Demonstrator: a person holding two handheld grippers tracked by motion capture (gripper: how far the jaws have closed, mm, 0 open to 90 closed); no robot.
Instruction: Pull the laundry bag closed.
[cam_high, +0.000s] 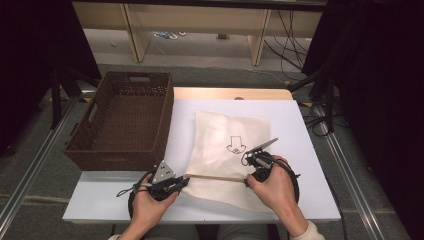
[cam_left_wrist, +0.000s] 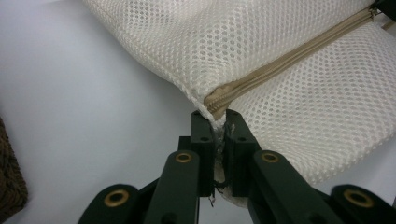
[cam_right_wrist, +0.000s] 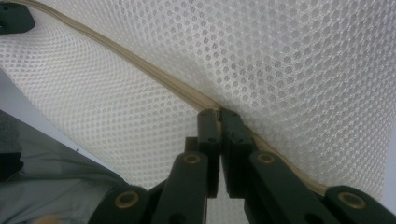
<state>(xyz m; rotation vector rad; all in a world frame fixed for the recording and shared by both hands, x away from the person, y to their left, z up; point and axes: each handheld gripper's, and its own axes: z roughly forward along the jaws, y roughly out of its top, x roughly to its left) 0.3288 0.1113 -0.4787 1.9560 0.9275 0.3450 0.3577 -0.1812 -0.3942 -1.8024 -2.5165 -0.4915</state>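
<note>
A cream mesh bag (cam_high: 227, 150) with a black printed figure lies on the white table (cam_high: 125, 200). A tan zipper (cam_high: 215, 177) runs across its near part. My left gripper (cam_high: 186, 182) is shut on the bag's left corner at the zipper's end (cam_left_wrist: 215, 103). My right gripper (cam_high: 247, 181) is shut on the zipper near its right end, and in the right gripper view its jaws pinch the zipper (cam_right_wrist: 187, 93) at a point (cam_right_wrist: 219, 112) that is likely the pull. The mesh (cam_right_wrist: 289, 70) is taut around both grips.
A brown wicker basket (cam_high: 122, 117) stands empty at the table's left, just beyond my left hand. A wooden board edge (cam_high: 230, 93) lines the table's far side. Bare white table lies left of the bag and along the front edge.
</note>
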